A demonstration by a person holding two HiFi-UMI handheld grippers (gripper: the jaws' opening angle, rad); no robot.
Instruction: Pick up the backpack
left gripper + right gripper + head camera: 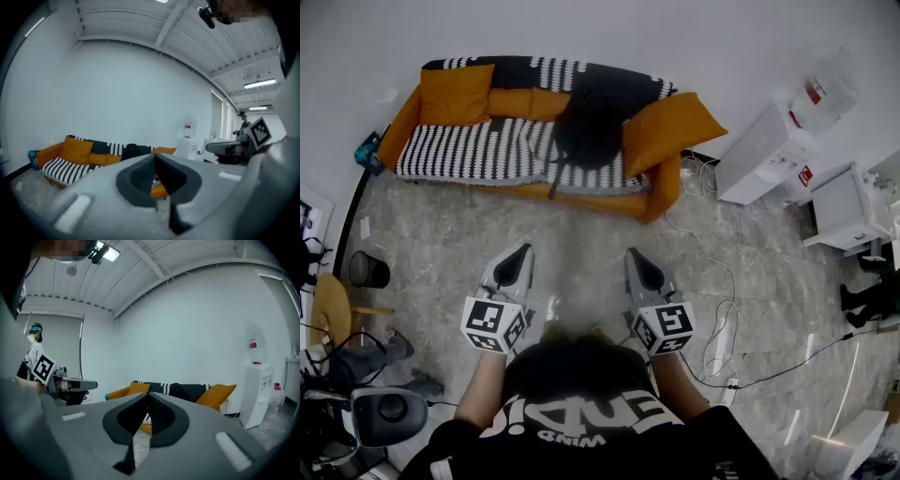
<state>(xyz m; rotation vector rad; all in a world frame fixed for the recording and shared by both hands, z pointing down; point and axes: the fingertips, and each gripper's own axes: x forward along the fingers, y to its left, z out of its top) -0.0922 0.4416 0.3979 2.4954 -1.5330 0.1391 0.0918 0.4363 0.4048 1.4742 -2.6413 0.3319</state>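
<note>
Fingers (pixel 140 180) of the left gripper (pixel 523 251) are pressed together with nothing between them, and I hold it above the marbled floor (pixel 581 253). Ahead, between my two tools, the black backpack (pixel 589 127) sits on the striped orange sofa (pixel 459 150) against its backrest, well apart from both. My right gripper (pixel 635 255) is likewise closed and empty.

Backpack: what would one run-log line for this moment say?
backpack: lying on sofa, untouched | left gripper: shut, empty | right gripper: shut, empty | stage: backpack not yet reached
</note>
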